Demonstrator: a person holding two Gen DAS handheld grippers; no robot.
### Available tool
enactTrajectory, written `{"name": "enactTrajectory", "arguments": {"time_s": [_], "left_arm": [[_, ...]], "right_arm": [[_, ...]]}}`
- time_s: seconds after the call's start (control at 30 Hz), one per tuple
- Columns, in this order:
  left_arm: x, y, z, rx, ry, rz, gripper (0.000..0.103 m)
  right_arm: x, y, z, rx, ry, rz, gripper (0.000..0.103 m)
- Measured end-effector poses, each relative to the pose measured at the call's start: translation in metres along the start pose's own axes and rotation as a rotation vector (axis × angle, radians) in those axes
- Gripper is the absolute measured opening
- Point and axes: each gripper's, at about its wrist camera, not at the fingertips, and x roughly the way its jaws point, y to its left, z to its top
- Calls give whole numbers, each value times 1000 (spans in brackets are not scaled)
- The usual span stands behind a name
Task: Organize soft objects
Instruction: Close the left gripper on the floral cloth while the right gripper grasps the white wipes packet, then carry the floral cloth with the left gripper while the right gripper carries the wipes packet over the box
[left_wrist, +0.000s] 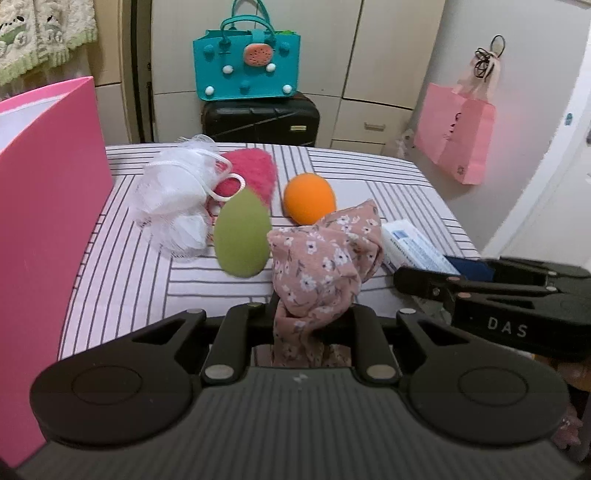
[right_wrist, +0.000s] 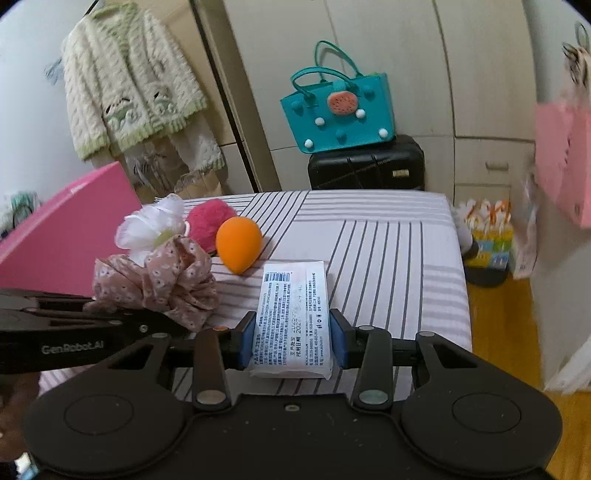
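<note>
Left wrist view: pink box (left_wrist: 48, 236) stands open beside the striped table (left_wrist: 369, 177), likely the drop target. Left gripper (left_wrist: 312, 317) is clamped on the floral scrunchie (left_wrist: 317, 266) and right gripper (right_wrist: 293, 338) on the tissue pack (right_wrist: 291, 314), both low over the table's near edge.

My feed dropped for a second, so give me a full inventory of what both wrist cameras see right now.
floral scrunchie: one, dusty pink, near table edge, in left gripper
tissue pack: one, white, table front, in right gripper
green sponge: one, egg-shaped, table middle
orange sponge: one, egg-shaped, behind scrunchie
mesh bath pouf: one, white, table left
fluffy pad: one, magenta, behind pouf
pink box: one, table's left side
teal bag: one, on black suitcase
paper bag: one, pink, hanging right
cardigan: one, cream-green, hanging
left gripper: shut on scrunchie
right gripper: shut on tissue pack
</note>
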Motion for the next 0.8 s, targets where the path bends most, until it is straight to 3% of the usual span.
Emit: {"name": "enactTrajectory", "arguments": {"time_s": [0.13, 0.37, 0.53, 0.8], "left_arm": [[-10, 0, -3, 2, 3, -26, 15], [-30, 5, -12, 0, 55, -73, 15], [-48, 1, -18, 80, 72, -98, 15], [-74, 12, -19, 122, 167, -172, 15]], "right_arm": [[-11, 2, -9, 55, 4, 6, 46], [-22, 22, -21, 1, 25, -39, 46], [-34, 27, -27, 23, 49, 1, 45], [-50, 41, -36, -38, 103, 23, 45]]}}
